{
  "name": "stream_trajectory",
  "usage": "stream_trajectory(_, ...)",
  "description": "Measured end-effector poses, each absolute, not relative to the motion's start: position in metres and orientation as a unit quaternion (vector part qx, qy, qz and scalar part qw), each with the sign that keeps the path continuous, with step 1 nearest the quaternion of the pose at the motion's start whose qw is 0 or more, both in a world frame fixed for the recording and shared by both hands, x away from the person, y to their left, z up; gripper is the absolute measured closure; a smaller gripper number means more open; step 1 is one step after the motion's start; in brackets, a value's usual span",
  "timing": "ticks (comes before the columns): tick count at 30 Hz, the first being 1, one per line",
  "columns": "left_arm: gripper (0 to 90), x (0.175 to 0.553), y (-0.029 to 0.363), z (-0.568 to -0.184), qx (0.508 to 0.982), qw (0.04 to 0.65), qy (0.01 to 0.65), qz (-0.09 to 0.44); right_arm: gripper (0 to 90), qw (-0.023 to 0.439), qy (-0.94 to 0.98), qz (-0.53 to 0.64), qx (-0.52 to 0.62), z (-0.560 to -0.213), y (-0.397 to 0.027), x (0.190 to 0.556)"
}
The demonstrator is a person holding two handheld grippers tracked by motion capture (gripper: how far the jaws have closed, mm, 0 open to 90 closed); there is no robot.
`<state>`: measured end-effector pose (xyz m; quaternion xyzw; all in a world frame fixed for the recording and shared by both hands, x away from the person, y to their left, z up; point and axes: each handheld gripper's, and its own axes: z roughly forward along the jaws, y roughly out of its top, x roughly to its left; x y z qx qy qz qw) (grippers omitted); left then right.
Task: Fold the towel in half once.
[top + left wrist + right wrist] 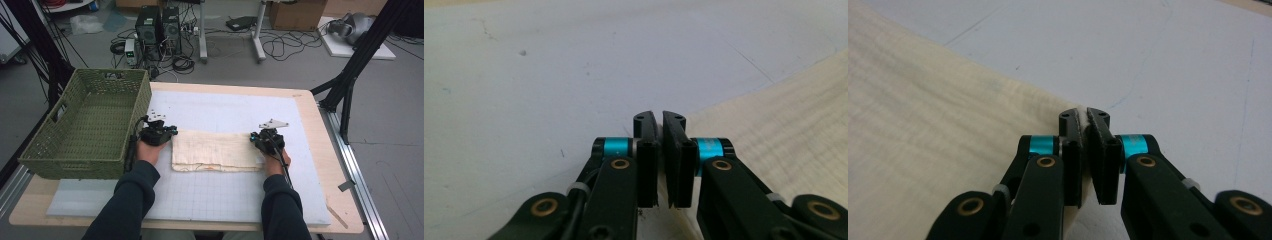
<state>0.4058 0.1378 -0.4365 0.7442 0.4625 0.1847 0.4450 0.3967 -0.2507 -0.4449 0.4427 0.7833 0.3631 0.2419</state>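
Your right tongs pinch the folded cream cloth at its right edge; your left tongs sit nearly pressed together at its left edge, seemingly gripping nothing.

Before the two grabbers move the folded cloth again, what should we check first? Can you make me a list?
1. Right gripper has cloth between its jaws: ok, a bit of fabric shows there.
2. Left gripper has cloth in its jaws: cannot tell; a thin gap shows, the cloth lies just beside.
3. Cloth lies flat and folded on the mat: ok.
4. Green basket stands apart from the cloth: ok.
5. Both grippers sit at opposite far corners of the cloth: ok.
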Motion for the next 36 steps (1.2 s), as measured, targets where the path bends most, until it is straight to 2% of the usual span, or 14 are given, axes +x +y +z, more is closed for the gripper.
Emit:
stream_trajectory(3,62.7,0.404,0.138,-0.434,0.735,0.457,0.466,0.183,61.0,0.250,0.774,0.362,0.455,-0.444,-0.251,0.396)
stream_trajectory(5,48.6,0.402,0.138,-0.431,0.728,0.469,0.468,0.176,51.2,0.253,0.769,0.363,0.461,-0.443,-0.253,0.396)
stream_trajectory(8,41.8,0.397,0.136,-0.429,0.727,0.494,0.445,0.172,40.4,0.256,0.762,0.369,0.467,-0.438,-0.257,0.392)
stream_trajectory(11,35.2,0.392,0.135,-0.425,0.729,0.500,0.437,0.164,35.5,0.261,0.756,0.384,0.462,-0.431,-0.257,0.387)
stream_trajectory(16,32.1,0.378,0.134,-0.420,0.726,0.516,0.421,0.170,37.5,0.252,0.759,0.411,0.437,-0.417,-0.258,0.374)
stream_trajectory(22,23.7,0.362,0.140,-0.428,0.720,0.520,0.428,0.168,40.5,0.241,0.766,0.420,0.424,-0.413,-0.266,0.358)
stream_trajectory(28,23.1,0.351,0.140,-0.429,0.738,0.507,0.417,0.159,42.4,0.236,0.771,0.426,0.410,-0.414,-0.272,0.341)
stream_trajectory(33,39.6,0.340,0.140,-0.432,0.754,0.497,0.402,0.151,42.4,0.231,0.781,0.419,0.401,-0.419,-0.275,0.326)
stream_trajectory(36,42.8,0.334,0.139,-0.435,0.761,0.490,0.397,0.150,42.3,0.227,0.780,0.423,0.401,-0.424,-0.278,0.319)
